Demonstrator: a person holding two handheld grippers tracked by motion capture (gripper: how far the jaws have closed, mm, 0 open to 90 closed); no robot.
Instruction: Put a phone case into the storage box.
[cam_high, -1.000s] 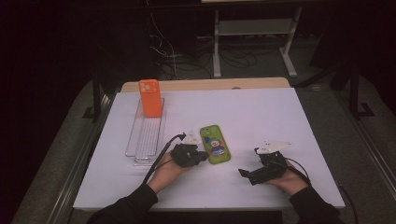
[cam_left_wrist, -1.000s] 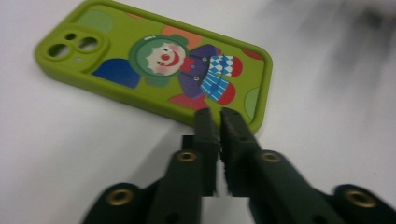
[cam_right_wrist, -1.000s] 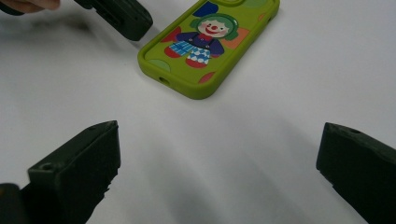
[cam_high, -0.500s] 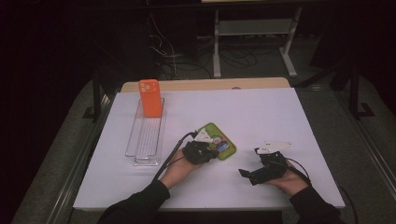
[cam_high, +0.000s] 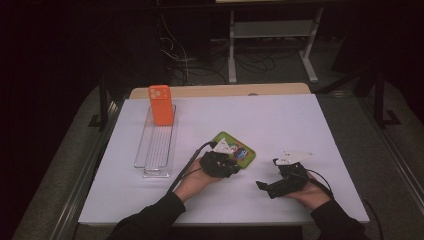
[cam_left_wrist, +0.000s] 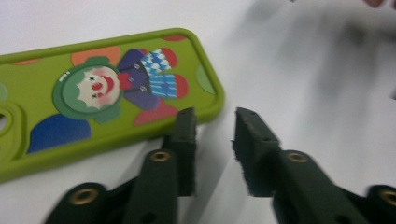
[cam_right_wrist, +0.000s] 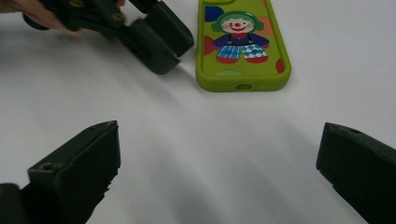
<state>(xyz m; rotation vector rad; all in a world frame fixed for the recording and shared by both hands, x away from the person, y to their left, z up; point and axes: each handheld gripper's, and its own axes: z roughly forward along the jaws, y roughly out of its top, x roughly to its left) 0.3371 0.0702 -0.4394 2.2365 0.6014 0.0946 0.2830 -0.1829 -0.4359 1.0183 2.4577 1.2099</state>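
A green phone case (cam_high: 234, 148), printed with a clown, is lying flat on the white table (cam_high: 300, 120), near its middle. The left gripper (cam_left_wrist: 214, 133) is resting just beside the case's lower corner, its jaws standing narrowly apart with nothing between them; one jaw is lying against the case's edge. The right gripper (cam_right_wrist: 219, 154) is sitting well to the right, jaws spread wide and empty, facing the case's short end.

To the left, a clear ribbed tray (cam_high: 156, 150) is holding one orange phone case (cam_high: 161, 104) standing upright at its far end. In the left gripper view the green case is being cut off at the left edge. Two cases, one tray and two grippers are lying in view.
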